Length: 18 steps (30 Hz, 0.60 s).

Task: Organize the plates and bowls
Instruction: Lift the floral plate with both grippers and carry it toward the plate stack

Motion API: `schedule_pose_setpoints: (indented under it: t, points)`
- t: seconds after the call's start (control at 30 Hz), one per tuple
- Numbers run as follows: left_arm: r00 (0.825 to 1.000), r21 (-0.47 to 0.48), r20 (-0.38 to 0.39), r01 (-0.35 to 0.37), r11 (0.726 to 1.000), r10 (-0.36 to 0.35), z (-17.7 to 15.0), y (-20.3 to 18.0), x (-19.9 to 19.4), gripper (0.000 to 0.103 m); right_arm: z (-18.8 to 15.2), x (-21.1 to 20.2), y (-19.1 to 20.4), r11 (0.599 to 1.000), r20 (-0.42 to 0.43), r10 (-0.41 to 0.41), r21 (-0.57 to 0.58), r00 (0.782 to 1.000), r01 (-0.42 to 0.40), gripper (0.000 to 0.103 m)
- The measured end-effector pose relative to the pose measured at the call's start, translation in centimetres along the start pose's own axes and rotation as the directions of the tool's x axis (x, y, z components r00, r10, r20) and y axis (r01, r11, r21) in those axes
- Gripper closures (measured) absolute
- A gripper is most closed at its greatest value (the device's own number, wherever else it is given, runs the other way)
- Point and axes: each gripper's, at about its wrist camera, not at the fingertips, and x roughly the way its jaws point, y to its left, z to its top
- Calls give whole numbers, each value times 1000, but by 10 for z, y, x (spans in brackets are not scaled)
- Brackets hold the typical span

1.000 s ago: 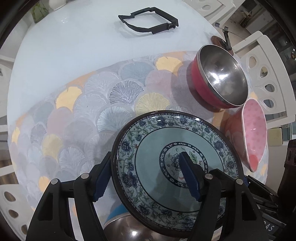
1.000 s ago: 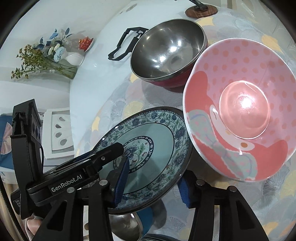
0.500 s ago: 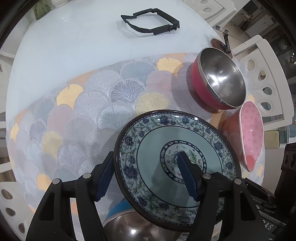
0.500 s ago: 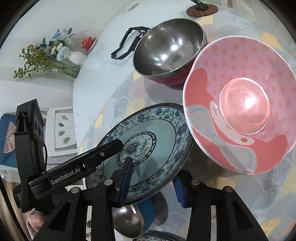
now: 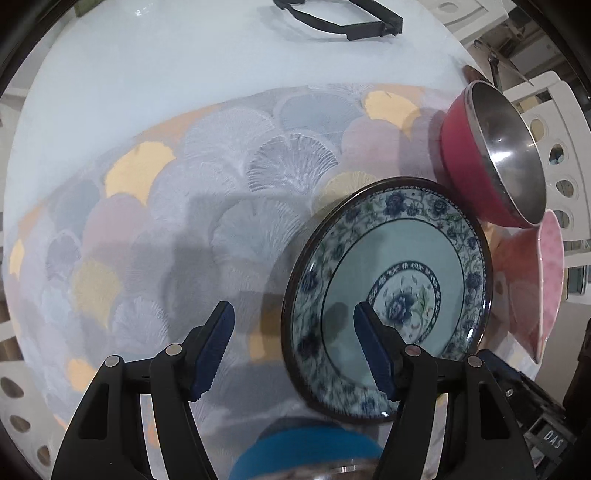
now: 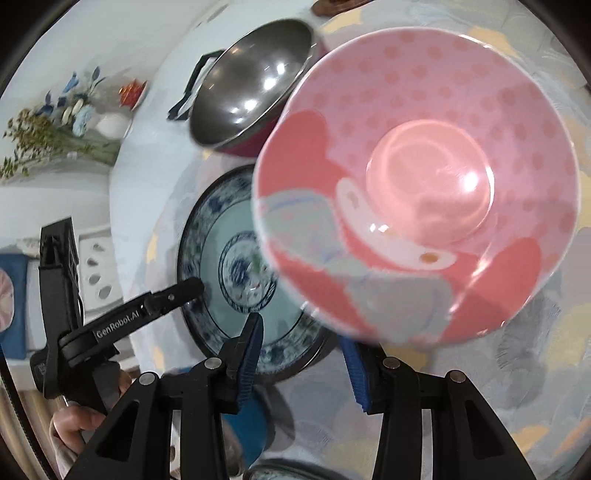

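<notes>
A blue floral plate [image 5: 406,258] hangs tilted just above the scalloped mat [image 5: 184,206]. My right gripper [image 6: 301,332] is shut on its near rim [image 6: 295,354], one pad over the face and one outside. My left gripper [image 5: 292,306] points down and stands open; one finger [image 5: 373,350] hovers over the plate's face and the other over the mat, touching nothing. A pink dotted bowl [image 6: 424,184] stands right of the plate and hides part of it. Behind it sits a red bowl with a steel inside [image 5: 480,155].
A blue bowl with a steel inside [image 5: 306,450] sits at the near edge below both grippers. A black frame [image 5: 332,22] lies on the far white tabletop. A white chair [image 5: 554,147] stands past the bowls. A vase of flowers [image 6: 74,118] is far left. A hand [image 6: 74,424] grips the left tool.
The plate has shifted right, out from under my left gripper and off the blue bowl. In the right wrist view the pink bowl looms closer and now covers part of the plate.
</notes>
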Motion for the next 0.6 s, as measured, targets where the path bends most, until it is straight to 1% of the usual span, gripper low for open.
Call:
schedule_pose_setpoints:
  t: [0.07,0.13,0.17,0.27,0.33,0.4,0.47,0.6]
  points:
    - [1000,16,5,-4,1000,4,3,-5,6,39,4,1,1,1000,24,-11,-6,1000,11,61]
    - [999,49,32,-23,999,21,5,-12,8,38,8,5,3,1000,39,-20,-23,999,21,61]
    - [999,67,45,-17,998,14,6,-16,8,38,9,9,4,999,38,-28,-30,999,29,61]
    - [999,101,54,-11,995,6,6,-25,10,37,11,17,7,998,26,-37,-45,999,38,59]
    - [998,125,55,-20,992,13,7,-34,10,36,10,18,11,997,29,-41,-65,999,42,59]
    - [999,124,52,-16,992,10,6,-34,8,37,10,18,12,995,29,-56,-82,998,58,59]
    - [998,116,55,-9,993,3,7,-35,4,37,11,16,16,994,34,-46,-98,998,50,59]
    - [996,99,89,-4,995,-5,1,-26,-12,37,7,10,26,989,35,-28,-143,999,33,59]
